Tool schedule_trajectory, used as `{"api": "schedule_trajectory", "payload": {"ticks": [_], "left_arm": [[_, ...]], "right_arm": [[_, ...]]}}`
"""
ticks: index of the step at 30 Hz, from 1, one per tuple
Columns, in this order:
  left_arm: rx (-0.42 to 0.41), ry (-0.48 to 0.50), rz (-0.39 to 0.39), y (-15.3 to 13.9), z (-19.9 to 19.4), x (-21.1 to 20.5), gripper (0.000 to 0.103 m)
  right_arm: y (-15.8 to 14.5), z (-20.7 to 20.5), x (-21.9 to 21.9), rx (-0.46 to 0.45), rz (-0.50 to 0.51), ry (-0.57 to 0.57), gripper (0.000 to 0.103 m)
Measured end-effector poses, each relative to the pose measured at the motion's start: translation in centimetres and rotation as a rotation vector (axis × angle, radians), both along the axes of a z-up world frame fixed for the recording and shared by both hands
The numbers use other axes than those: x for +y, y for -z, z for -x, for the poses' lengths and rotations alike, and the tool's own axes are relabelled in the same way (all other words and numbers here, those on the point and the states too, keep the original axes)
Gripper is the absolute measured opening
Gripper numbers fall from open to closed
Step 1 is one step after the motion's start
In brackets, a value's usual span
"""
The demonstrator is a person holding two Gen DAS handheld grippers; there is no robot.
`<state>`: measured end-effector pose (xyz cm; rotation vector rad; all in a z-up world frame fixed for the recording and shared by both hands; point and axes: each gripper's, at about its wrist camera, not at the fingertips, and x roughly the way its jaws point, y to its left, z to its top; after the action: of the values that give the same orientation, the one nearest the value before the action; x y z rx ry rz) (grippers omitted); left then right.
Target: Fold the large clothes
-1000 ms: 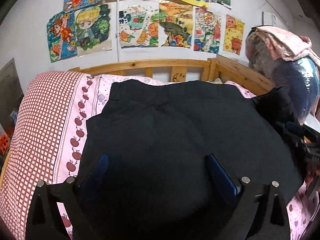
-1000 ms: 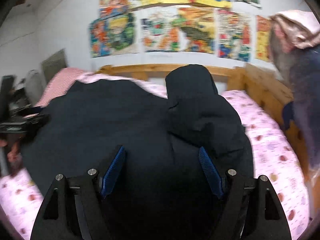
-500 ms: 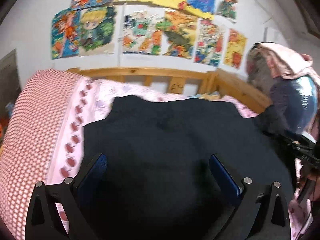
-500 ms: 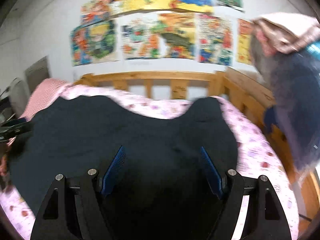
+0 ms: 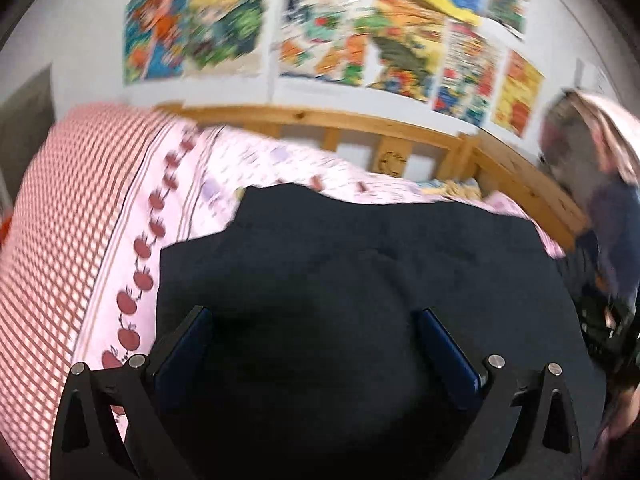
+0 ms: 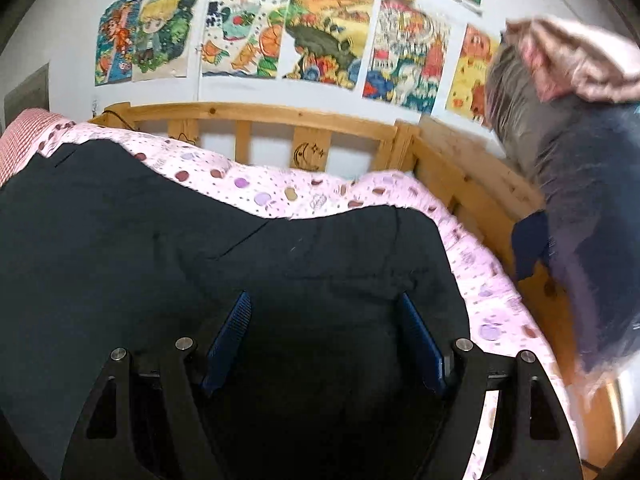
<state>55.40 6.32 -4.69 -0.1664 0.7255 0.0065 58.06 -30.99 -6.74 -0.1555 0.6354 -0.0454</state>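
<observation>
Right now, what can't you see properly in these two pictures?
- Near edge of the black garment: cut off at the bottom of both views, behind the right gripper and left gripper.
- Wall drawings: smeared by motion blur in the left wrist view.
- Bedsheet under the garment: covered.
- Bundle of bedding: blurred and cut off at the right edge.
- What kind of clothing it is: too dark to tell.

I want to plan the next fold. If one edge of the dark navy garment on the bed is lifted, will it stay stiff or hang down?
The dark navy fabric garment will probably hang limp: it follows the bumps of the pink patterned bedsheet. Its layered folds suggest some weight, so it may drag rather than slide freely.
</observation>
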Motion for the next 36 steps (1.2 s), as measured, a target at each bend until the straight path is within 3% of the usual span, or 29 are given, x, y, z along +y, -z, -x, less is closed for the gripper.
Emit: {"api": "schedule_trajectory", "payload": {"ticks": [5, 11, 22, 25, 28, 36], "left_arm": [[0.068, -0.078, 0.077, 2.4, -2.4, 2.4, 0.103], [0.109, -0.095, 0.215, 5.5, -3.6, 4.5, 0.103], [0.086, -0.095, 0.242, 6.5, -3.0, 4.5, 0.103], [0.072, -0.093, 0.25, 6.8, -2.0, 4.6, 0.103], [0.047, -0.085, 0.271, 6.8, -1.2, 4.8, 0.103], [-0.024, -0.078, 0.346, 6.7, 1.2, 5.9, 0.103]], "right_arm": [[2.3, -1.5, -0.7, 0.04, -0.07, -0.007, 0.079], [5.8, -2.4, -2.7, 0.076, -0.207, -0.028, 0.084], [7.0, -1.5, -2.7, 0.032, -0.222, -0.023, 0.085], [6.6, -0.4, -2.9, -0.016, -0.236, -0.028, 0.085], [6.2, 1.4, -4.3, -0.099, -0.323, -0.057, 0.09], [5.9, 5.0, -7.7, -0.249, -0.507, -0.052, 0.09]]}}
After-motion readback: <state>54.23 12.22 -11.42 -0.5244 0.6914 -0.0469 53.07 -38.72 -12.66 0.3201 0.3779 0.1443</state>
